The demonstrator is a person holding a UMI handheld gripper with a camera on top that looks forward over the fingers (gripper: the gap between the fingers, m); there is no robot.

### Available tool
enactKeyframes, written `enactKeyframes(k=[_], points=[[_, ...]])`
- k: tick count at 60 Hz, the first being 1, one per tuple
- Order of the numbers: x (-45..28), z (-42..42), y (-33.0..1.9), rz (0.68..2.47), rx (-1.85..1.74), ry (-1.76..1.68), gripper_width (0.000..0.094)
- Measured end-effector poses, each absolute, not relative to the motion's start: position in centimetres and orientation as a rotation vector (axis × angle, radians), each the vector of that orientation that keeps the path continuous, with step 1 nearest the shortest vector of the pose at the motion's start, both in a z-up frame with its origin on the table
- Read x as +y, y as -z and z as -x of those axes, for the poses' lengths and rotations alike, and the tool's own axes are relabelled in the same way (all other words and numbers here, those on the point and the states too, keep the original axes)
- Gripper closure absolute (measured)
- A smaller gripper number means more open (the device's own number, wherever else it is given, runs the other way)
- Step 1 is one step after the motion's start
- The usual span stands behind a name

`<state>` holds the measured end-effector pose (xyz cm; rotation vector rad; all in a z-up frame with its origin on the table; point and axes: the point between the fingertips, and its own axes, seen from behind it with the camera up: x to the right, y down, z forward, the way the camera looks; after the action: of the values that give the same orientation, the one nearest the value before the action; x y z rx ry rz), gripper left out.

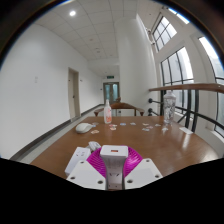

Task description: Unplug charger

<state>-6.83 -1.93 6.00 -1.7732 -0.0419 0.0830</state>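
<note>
Though hardly far along by the look of things, cannot be called finished or even plainly begun: no socket, power strip or cable to be made out anywhere, so no telling whether still plugged in or already pulled. Judged the likeliest charger (113, 151): a small white block low down between the two fingers, right at the near edge of the wooden table (150, 140). Left to do, on that reading: draw the block straight out of whatever it sits in, if not already free. As for the gripper (113, 165): set narrow, magenta pads (99, 164) flanking the white block closely on either side, seemingly against it, yet impossible to say whether truly pressing or merely standing about it with a sliver of gap. Touches nothing else visible. Beyond the fingers, well apart: a clear bottle (108, 113) upright near mid-table, a pale rounded object (83, 127) to one side of it, a few small scattered bits further across. Behind all that, tall windows (182, 70) along one wall and a door (73, 93) in the other.
</note>
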Motion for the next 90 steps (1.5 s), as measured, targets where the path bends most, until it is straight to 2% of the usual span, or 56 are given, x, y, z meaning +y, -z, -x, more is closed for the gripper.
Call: enactKeyframes(k=[6, 17, 21, 24, 31, 39, 40, 49, 61, 69, 71, 73, 75, 76, 77, 90], points=[[-1.9, 6.9, -6.6, 1.778, -0.071, -0.07, 0.0765], [-4.1, 5.6, -20.1, 1.546, -0.081, -0.08, 0.0765], [-5.7, 3.0, -22.7, 1.522, -0.061, -0.059, 0.0765], [-6.4, 0.9, -23.2, 1.523, -0.045, -0.022, 0.0766], [-6.7, -2.0, -18.9, 1.653, -0.032, -0.013, 0.0765], [-6.3, -5.1, -10.0, 1.887, 0.006, 0.007, 0.0734], [-6.7, -5.0, -8.1, 1.909, 0.007, 0.014, 0.0732], [-5.6, -6.3, -3.2, 2.025, 0.022, -0.005, 0.0703], [-4.4, -7.0, -1.5, 2.039, 0.024, 0.037, 0.0637], [-4.1, -6.5, -1.4, 2.046, -0.001, 0.024, 0.0543], [-4.2, -6.3, -1.3, 2.063, 0.001, 0.005, 0.0449], [-4.3, -6.0, -1.0, 2.078, 0.003, -0.019, 0.0315], [-4.4, -5.7, -0.8, 2.084, 0.002, -0.041, 0.0244], [-4.4, -5.5, -0.8, 2.083, 0.0, -0.051, 0.0144], [-4.7, -5.4, -0.7, 2.081, 0.001, -0.059, 0.0092], [-6.6, -6.2, -2.2, 2.04, -0.009, -0.026, 0.0101]])
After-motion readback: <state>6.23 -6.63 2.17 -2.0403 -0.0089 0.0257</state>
